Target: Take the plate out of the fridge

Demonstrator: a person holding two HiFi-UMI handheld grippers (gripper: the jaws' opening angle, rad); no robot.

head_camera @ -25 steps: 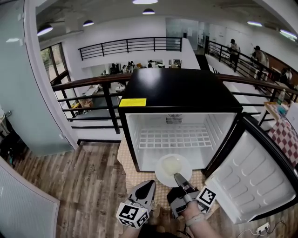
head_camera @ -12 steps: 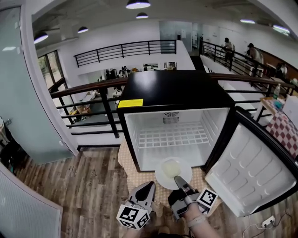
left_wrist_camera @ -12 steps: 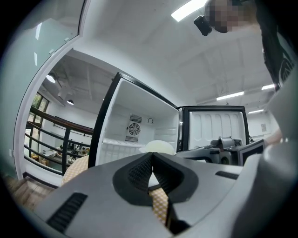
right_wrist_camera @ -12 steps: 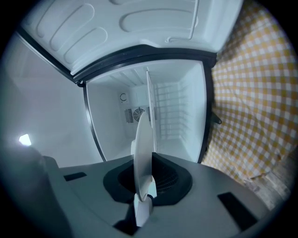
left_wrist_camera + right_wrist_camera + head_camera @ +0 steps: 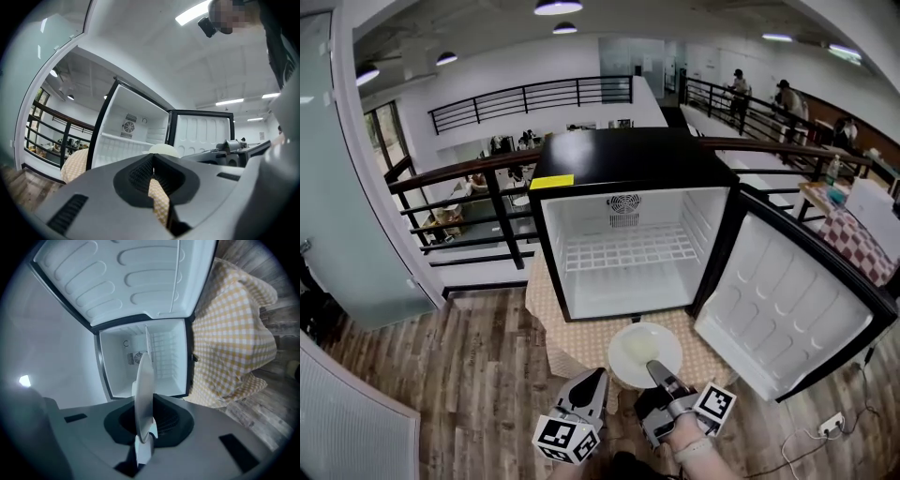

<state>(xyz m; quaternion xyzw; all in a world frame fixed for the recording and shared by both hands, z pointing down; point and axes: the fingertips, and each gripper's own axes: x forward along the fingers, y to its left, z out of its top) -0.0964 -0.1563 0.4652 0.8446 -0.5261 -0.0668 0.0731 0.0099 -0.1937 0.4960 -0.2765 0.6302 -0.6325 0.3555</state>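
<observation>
Overhead, the round white plate [image 5: 645, 353] is clamped in the right gripper [image 5: 656, 371], out over the yellow-checked cloth [image 5: 570, 349] in front of the black, white-lined mini fridge [image 5: 628, 161], whose door [image 5: 780, 302] stands open to the right. A second ago the plate lay half inside the fridge mouth. The left gripper [image 5: 589, 382] waits beside it. Its own view shows the jaws pressed together on nothing, with the plate mostly hidden behind them. The right gripper view shows the plate edge-on between the jaws, its near rim buried.
</observation>
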